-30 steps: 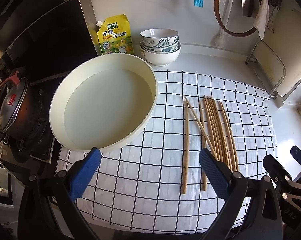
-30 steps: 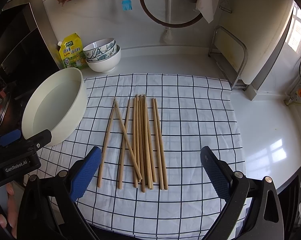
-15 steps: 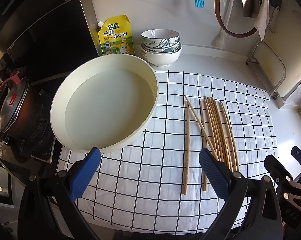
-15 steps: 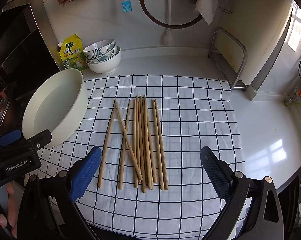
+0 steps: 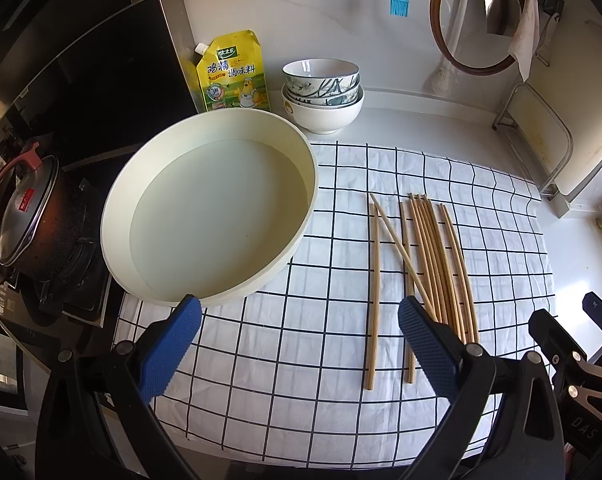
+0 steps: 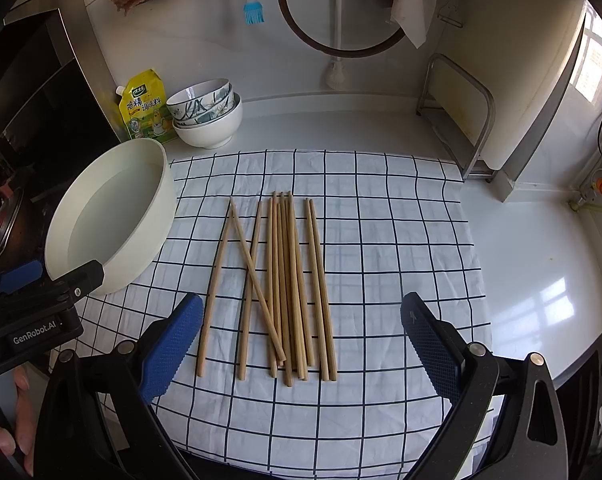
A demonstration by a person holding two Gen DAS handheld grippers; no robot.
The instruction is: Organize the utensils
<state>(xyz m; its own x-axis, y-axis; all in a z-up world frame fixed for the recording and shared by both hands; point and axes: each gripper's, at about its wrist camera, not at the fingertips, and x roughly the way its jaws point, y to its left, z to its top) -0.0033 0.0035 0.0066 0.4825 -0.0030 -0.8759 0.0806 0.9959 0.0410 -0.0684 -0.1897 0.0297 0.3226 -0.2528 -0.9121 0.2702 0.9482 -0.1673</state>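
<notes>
1. The chopsticks (image 6: 285,284) are laid out on the cloth just ahead of the right gripper (image 6: 301,344); their near ends fall between its two blue pads, but nothing is touched. The jaws are spread wide and nothing is held.
2. From the left gripper (image 5: 299,342) the same chopsticks (image 5: 429,268) are seen off to the right side, with the right-hand pad overlapping their near ends in the picture. It's wide open too, nothing gripped, and it's hovering over bare cloth near the basin's front edge.
3. A big cream basin (image 5: 209,208) is sat at the left edge of the cloth, well apart from the sticks, with what looks like water in it.
4. The surface: a white checked cloth (image 6: 381,240) with black grid lines, spread on a pale countertop (image 6: 541,248). Stacked bowls (image 6: 207,114) and a yellow seasoning pouch (image 6: 143,106) are parked at the back by the wall, a lidded pot (image 5: 29,220) is on the stove at left, and a blue silicone brush (image 6: 253,12) is hung on the wall.
5. The sticks are pointed away from the grippers toward the back wall, long axis running near to far, mostly parallel. One is laid diagonally across a couple of others on the left side of the bunch.
</notes>
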